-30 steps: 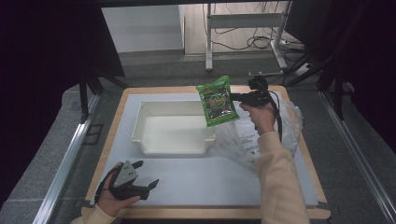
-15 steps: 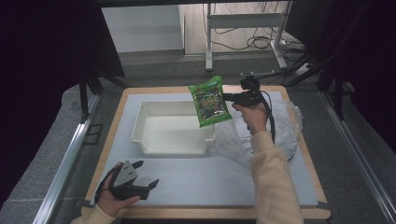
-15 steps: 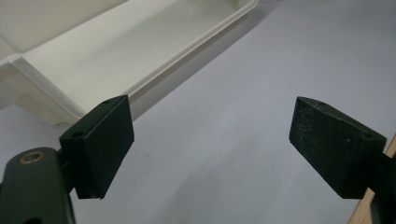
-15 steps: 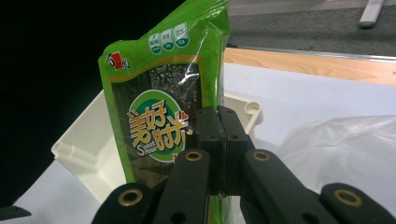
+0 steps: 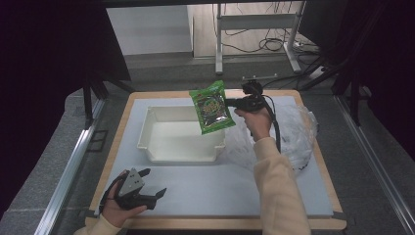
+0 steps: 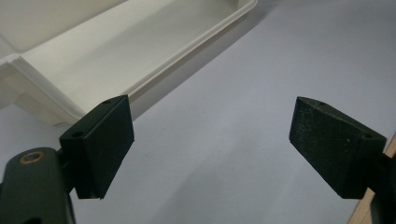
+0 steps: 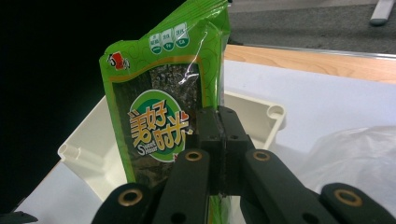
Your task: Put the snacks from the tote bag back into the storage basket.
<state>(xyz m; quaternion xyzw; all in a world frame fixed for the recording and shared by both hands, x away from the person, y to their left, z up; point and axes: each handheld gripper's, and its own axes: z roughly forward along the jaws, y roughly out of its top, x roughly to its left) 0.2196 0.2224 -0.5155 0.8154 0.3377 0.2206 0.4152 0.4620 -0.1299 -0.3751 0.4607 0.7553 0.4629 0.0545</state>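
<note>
Green snack packet [image 5: 211, 107] hangs over the white bin's [image 5: 147, 139] right end, right gripper [image 5: 230, 102] clamped on its edge, likely for dropping in. Crinkled plastic bag [image 5: 293, 134] beside. Left gripper [image 5: 155, 195] idles wide open, empty, near the front table edge.

"Seaweed" on green packet [image 7: 163, 112]

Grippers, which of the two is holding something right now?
The right gripper, raised over the white bin, is clamped on the green snack packet. The left gripper sits open near the table's front edge, gripping nothing.
</note>
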